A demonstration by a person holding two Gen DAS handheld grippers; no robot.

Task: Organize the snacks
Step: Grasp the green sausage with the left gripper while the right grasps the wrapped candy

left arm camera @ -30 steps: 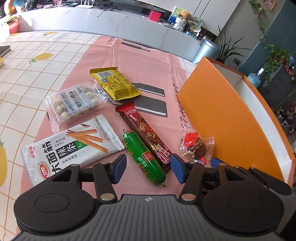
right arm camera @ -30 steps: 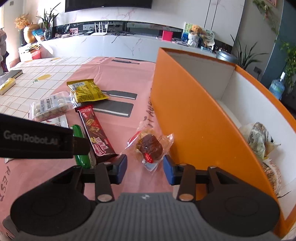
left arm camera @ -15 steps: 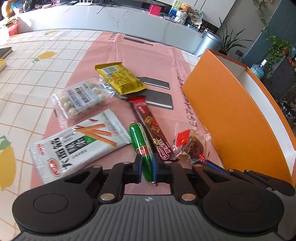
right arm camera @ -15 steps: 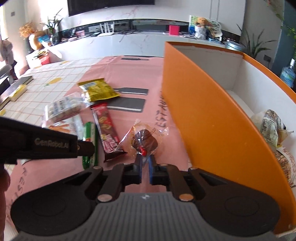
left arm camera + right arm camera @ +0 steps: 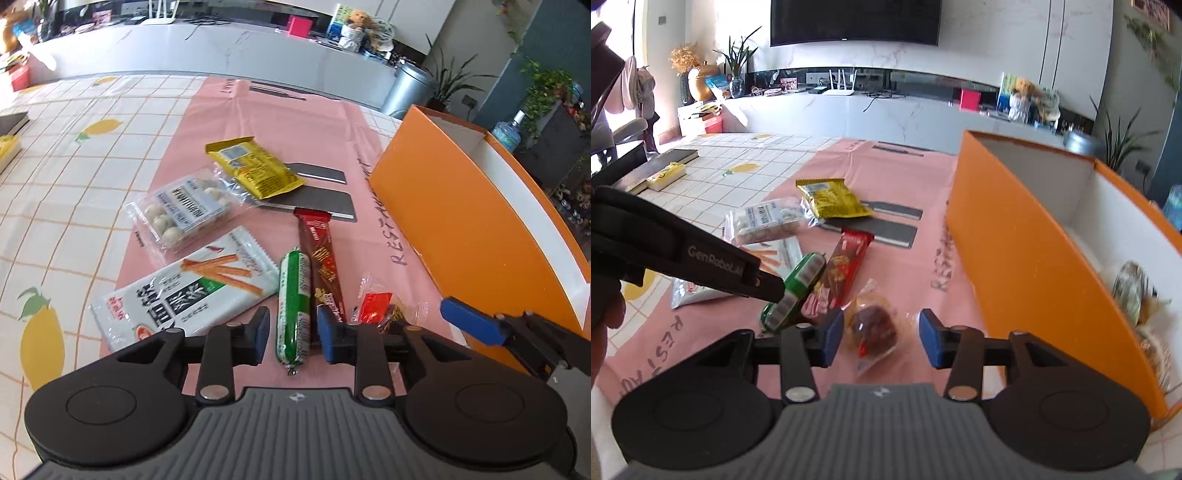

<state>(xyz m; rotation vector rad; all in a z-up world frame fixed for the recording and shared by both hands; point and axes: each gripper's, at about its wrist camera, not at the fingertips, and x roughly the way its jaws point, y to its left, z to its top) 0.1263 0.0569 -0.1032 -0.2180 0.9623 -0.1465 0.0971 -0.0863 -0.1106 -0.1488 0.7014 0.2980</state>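
Note:
My left gripper [image 5: 291, 334] is open with its pads either side of the near end of a green sausage [image 5: 294, 306] lying on the pink mat [image 5: 295, 122]. My right gripper [image 5: 881, 338] is open around a clear-wrapped brown cake [image 5: 873, 328], which also shows in the left wrist view [image 5: 376, 310]. A brown-red bar [image 5: 321, 258], a white spicy-strip pack [image 5: 184, 291], a pack of white balls [image 5: 184, 208] and a yellow pack [image 5: 255, 170] lie on the mat. The orange box [image 5: 1015, 240] stands to the right and holds wrapped snacks [image 5: 1130, 291].
The left gripper's arm [image 5: 683, 254] crosses the right wrist view from the left. A book [image 5: 661, 166] and a yellow pack [image 5: 666, 175] lie on the far-left tablecloth. A white counter [image 5: 221, 51] runs behind the table. The right gripper's blue pad [image 5: 469, 321] shows beside the box.
Both grippers shut half a second ago and have opened again. The left now straddles the green sausage and the right straddles the cake. The snacks lie where they were.

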